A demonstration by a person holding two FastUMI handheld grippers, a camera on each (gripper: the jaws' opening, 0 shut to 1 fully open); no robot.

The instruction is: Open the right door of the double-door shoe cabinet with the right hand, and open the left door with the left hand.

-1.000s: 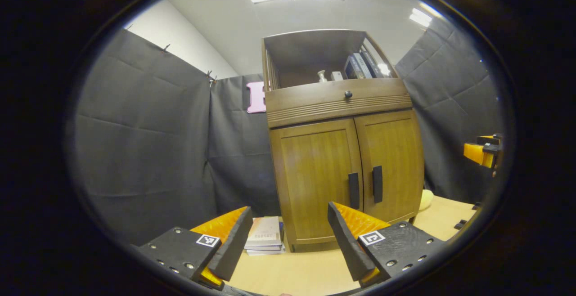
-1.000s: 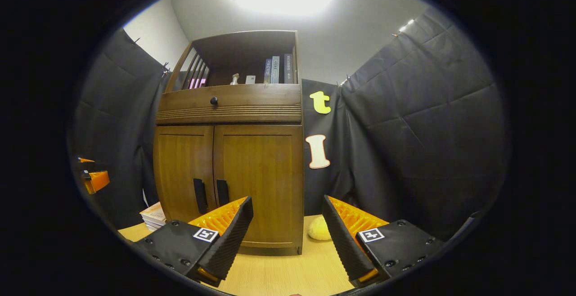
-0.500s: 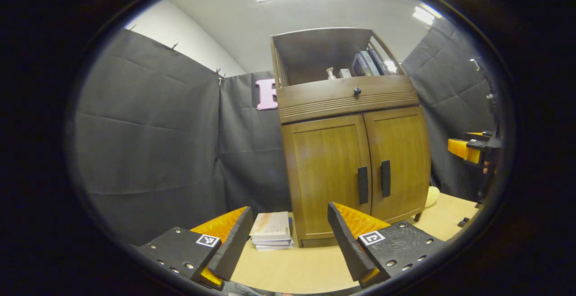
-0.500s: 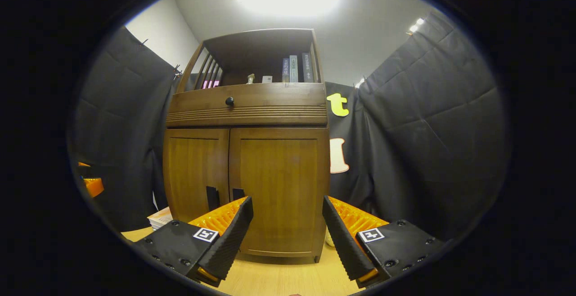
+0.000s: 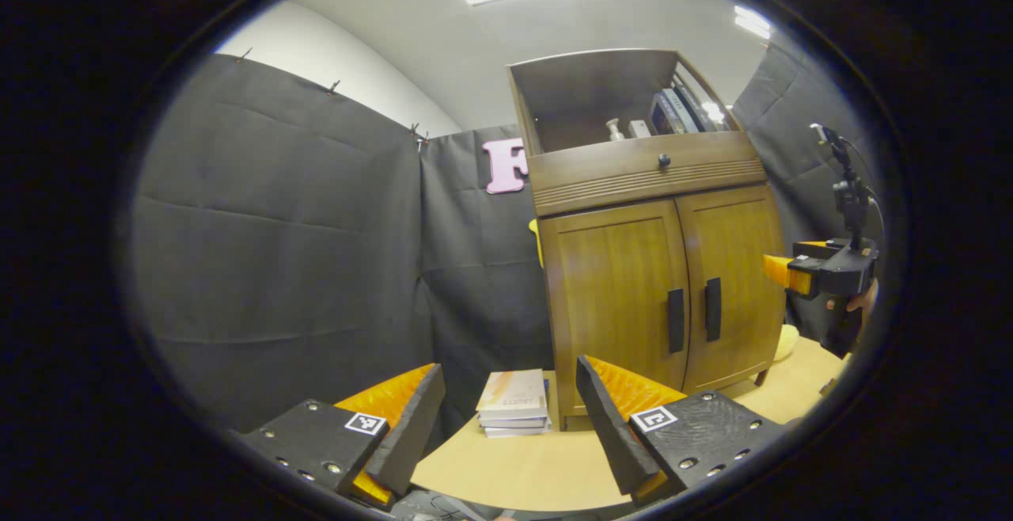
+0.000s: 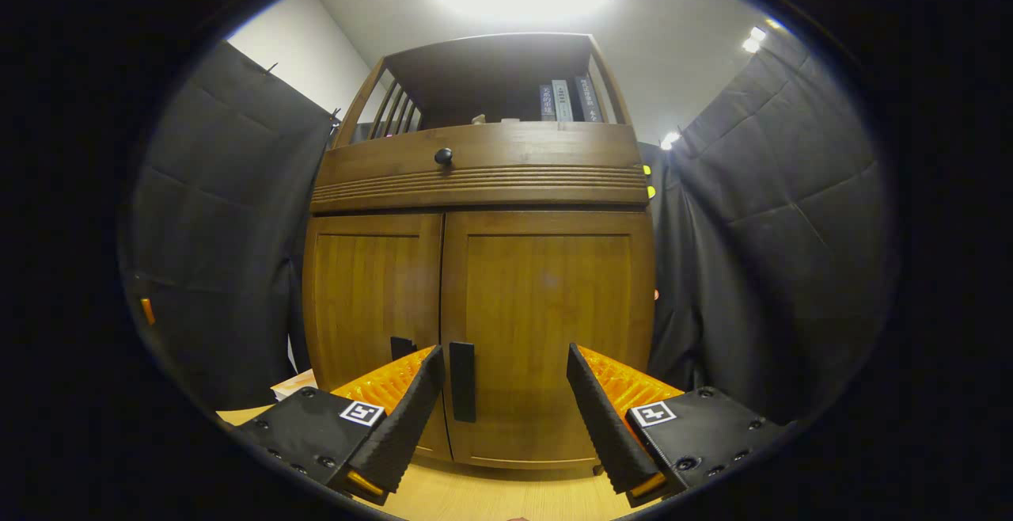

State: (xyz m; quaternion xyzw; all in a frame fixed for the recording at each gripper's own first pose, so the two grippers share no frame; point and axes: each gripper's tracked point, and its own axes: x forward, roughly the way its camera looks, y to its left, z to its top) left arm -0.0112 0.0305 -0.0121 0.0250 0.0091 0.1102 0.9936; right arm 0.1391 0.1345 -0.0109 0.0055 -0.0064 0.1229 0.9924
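I see the shoe cabinet standing on the table, both doors shut, two dark handles side by side at the seam. My right gripper faces the right door close up, jaws wide, its handle between the fingers but untouched. The left gripper view adds a stack of books beside the cabinet and a hand holding the right gripper level. My left gripper sits well back, jaws wide.
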